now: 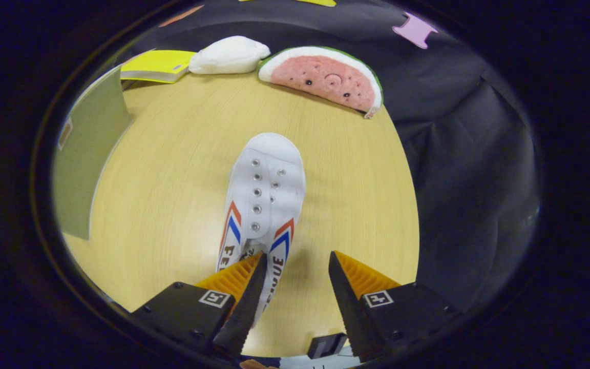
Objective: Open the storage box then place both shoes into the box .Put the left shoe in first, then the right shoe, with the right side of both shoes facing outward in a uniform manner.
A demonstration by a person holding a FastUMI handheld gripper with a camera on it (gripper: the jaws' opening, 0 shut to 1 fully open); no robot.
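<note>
The gripper (297, 261) hangs above the bench (172, 169) with its two fingers spread apart and nothing pressed between them. Its left finger (246, 292) lies over the heel end of a white shoe (267, 189), while the right finger (349, 292) stands clear of the shoe, over bare wood. The gap between the fingers shows the shoe's right flank and bench top.

The shoe sits upright on its sole, toe pointing to 12 o'clock away from the gripper, heel at 6 o'clock under the left finger. It has no laces, a row of metal eyelets down each side of the tongue, and red and blue chevron stripes on both flanks near the heel.

From the shoe, at about 9 to 10 o'clock, a grey-green box panel (87, 159) stands at the bench's edge. At about 11 o'clock lies a yellow book (154, 64), with a white plush (228, 55) just beside it. At about 1 o'clock, at the bench's far edge, rests a watermelon-slice plush (325, 77).
</note>
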